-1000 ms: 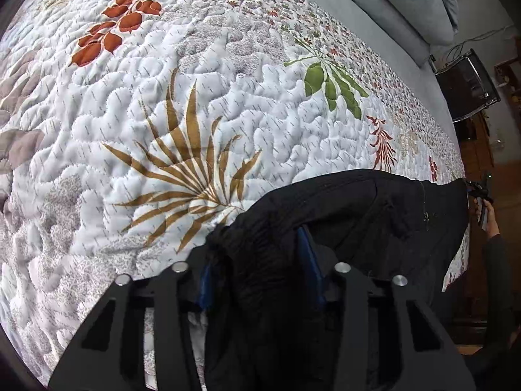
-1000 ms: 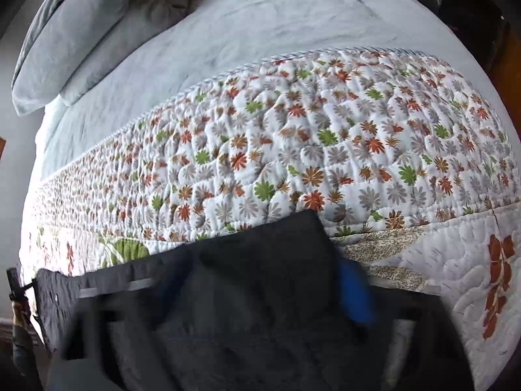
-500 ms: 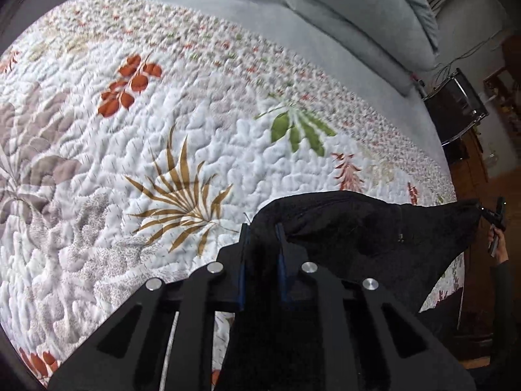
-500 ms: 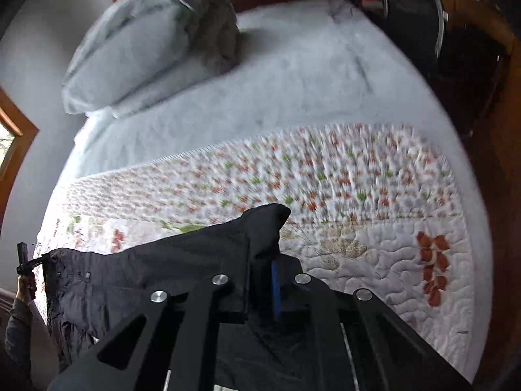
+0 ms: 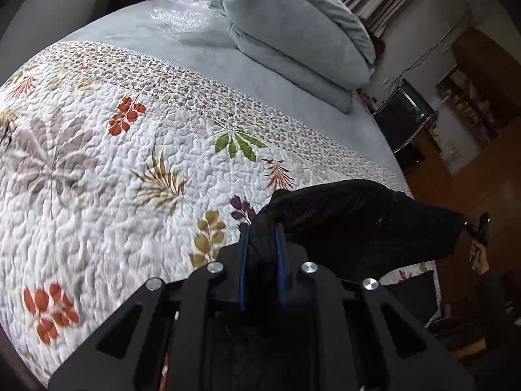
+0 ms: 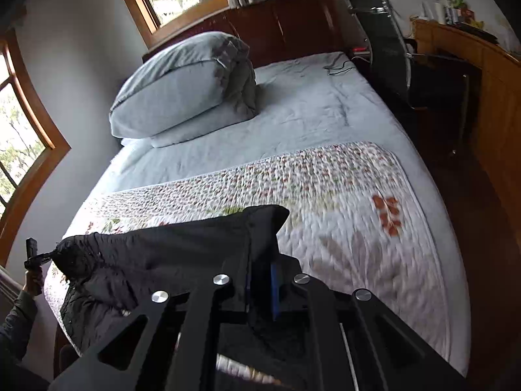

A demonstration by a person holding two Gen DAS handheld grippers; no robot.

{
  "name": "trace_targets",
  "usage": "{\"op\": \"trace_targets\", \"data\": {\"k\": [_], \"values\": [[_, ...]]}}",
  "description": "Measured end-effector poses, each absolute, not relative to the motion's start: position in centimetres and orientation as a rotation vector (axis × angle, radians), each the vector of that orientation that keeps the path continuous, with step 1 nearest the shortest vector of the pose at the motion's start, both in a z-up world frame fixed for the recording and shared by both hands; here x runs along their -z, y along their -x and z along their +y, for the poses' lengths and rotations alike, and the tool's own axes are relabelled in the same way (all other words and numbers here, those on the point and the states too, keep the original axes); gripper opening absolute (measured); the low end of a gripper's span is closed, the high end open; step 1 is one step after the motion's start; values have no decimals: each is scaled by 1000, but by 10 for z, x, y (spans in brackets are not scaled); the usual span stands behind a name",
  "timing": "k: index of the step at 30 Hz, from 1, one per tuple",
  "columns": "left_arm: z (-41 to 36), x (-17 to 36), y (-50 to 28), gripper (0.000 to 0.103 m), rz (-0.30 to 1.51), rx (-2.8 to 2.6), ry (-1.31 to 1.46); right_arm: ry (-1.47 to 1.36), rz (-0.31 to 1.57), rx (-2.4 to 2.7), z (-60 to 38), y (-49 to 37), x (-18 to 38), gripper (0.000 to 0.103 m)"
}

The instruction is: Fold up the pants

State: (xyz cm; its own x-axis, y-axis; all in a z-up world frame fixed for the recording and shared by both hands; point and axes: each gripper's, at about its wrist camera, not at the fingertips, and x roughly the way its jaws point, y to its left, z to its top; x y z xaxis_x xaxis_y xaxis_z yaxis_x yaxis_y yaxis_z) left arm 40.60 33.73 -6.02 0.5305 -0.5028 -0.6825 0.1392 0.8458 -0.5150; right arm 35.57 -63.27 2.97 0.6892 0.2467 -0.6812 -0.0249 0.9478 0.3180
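Left wrist view has the left hand-held gripper [image 5: 262,244] clamped on the black pants [image 5: 358,215], the right hand-held gripper [image 6: 260,277] pinching the other end, stretching them taut above the bed's [image 6: 309,107] near quilt [image 5: 97,195] for folding.

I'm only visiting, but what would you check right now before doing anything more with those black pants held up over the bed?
1. Left gripper clamped on the black pants: ok, cloth bunched between its jaws.
2. Right gripper clamped on the pants: ok.
3. Pants stretched between both grippers: ok, only slightly sagging.
4. Pants lifted off the floral quilt: cannot tell, the lower part is hidden.
5. Landing area on quilt free: ok, nothing lies there.
6. Folded grey duvet out of the way: ok, near the headboard.
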Motion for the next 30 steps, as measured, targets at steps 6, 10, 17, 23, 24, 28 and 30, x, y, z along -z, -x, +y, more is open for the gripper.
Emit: {"op": "trace_targets", "data": {"k": [6, 10, 17, 23, 24, 28, 30], "values": [[350, 62, -348, 13, 899, 406, 488, -353, 752, -144, -636, -267, -17, 7], [356, 69, -311, 13, 895, 406, 519, -434, 706, -128, -642, -204, 2, 7], [364, 95, -249, 15, 912, 381, 559, -502, 653, -105, -637, -120, 46, 8], [365, 131, -210, 18, 970, 353, 581, -607, 629, -38, -623, -64, 103, 53], [366, 138, -205, 19, 982, 343, 584, -654, 649, -21, -621, -56, 118, 58], [371, 149, -192, 26, 998, 307, 607, -816, 679, -26, -621, -32, 151, 65], [373, 147, -186, 42, 1016, 262, 580, -939, 640, -77, -626, -22, 159, 80]]}}
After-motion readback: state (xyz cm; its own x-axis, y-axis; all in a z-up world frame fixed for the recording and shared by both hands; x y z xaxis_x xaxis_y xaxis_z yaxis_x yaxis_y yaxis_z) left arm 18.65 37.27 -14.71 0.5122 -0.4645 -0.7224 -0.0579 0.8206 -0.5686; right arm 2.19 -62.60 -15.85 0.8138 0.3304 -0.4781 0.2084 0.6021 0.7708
